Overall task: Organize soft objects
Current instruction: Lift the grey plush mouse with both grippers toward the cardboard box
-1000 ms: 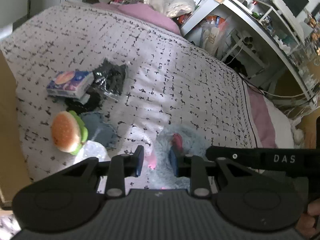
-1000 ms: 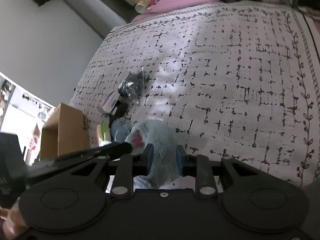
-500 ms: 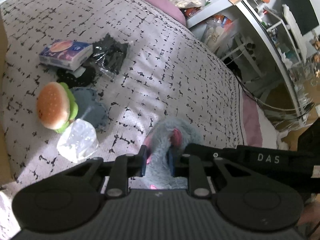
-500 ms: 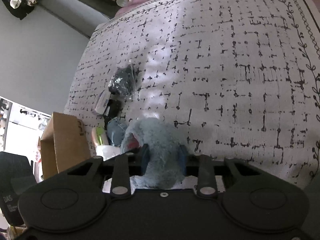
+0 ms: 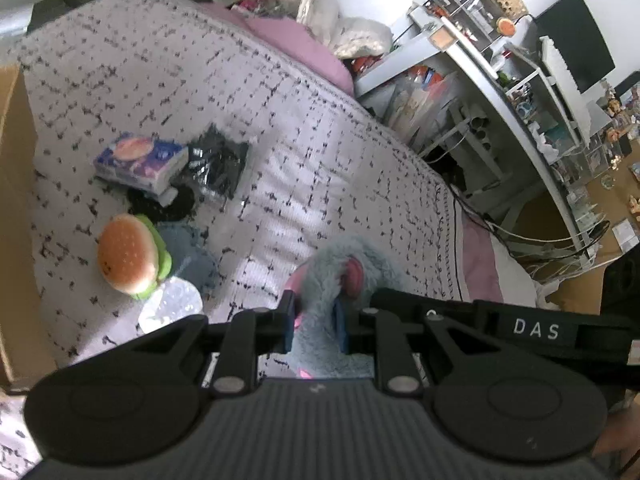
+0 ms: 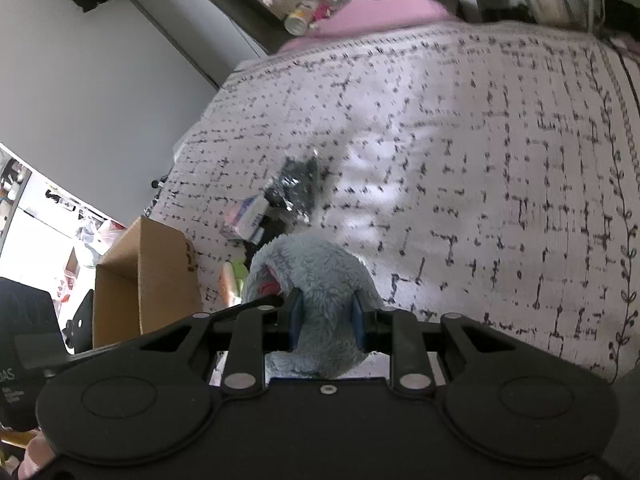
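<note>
A grey-blue plush toy with pink ears (image 5: 348, 276) is held by both grippers above the patterned bedspread (image 5: 312, 168). My left gripper (image 5: 314, 320) is shut on one side of it. My right gripper (image 6: 326, 316) is shut on the plush toy (image 6: 316, 276) from the other side. A burger plush (image 5: 126, 260), a grey-blue cloth (image 5: 192, 252), a tissue pack (image 5: 140, 162), a black bag of items (image 5: 218, 164) and a clear plastic wrap (image 5: 170, 308) lie on the bed at the left.
A cardboard box (image 6: 148, 276) stands beside the bed at the left; its wall also shows in the left wrist view (image 5: 12, 184). A pink pillow (image 5: 296, 44) lies at the bed's head. A cluttered desk and shelves (image 5: 500, 64) stand to the right.
Both grippers have closed tighter on the plush toy and lifted it off the bed. The views have tilted, and the box has come more into sight.
</note>
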A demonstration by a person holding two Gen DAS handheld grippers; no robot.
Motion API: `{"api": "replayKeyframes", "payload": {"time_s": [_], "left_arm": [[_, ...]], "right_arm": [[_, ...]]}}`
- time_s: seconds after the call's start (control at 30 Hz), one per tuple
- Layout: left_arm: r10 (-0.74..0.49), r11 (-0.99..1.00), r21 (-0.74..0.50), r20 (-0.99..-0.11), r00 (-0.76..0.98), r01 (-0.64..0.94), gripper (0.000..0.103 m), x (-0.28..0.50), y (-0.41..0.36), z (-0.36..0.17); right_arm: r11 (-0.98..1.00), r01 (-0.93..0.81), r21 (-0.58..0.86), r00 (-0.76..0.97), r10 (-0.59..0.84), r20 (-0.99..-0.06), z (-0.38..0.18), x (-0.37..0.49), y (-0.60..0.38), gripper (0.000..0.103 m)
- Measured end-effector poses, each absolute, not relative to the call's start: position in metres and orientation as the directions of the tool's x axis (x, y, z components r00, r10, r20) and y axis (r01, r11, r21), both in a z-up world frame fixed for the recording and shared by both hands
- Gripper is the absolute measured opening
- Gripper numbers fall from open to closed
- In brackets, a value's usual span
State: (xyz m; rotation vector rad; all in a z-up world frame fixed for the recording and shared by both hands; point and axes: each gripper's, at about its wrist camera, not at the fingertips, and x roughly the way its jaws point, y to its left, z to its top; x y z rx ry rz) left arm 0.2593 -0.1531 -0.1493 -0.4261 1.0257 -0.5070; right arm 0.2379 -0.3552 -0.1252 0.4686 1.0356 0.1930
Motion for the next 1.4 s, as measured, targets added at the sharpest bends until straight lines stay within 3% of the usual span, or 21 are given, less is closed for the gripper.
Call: {"api": "replayKeyframes", "payload": {"time_s": [0.73, 1.4], "left_arm": [[-0.525, 0.839, -0.491, -0.615, 0.588, 0.234, 0.019, 0.231, -0.102, -0.075], [-0.367, 0.882, -0.468, -0.594, 0.716, 0.064, 0.019, 0.19, 0.005, -0.057]], "right_arm": [[0.876, -0.078, 0.476, 0.619, 0.417, -0.665, -0.058, 0.223, -0.304, 0.025], [0.836, -0.263, 0.482, 0.621, 0.529, -0.579, -0.047, 0.213, -0.195, 0.025]]}}
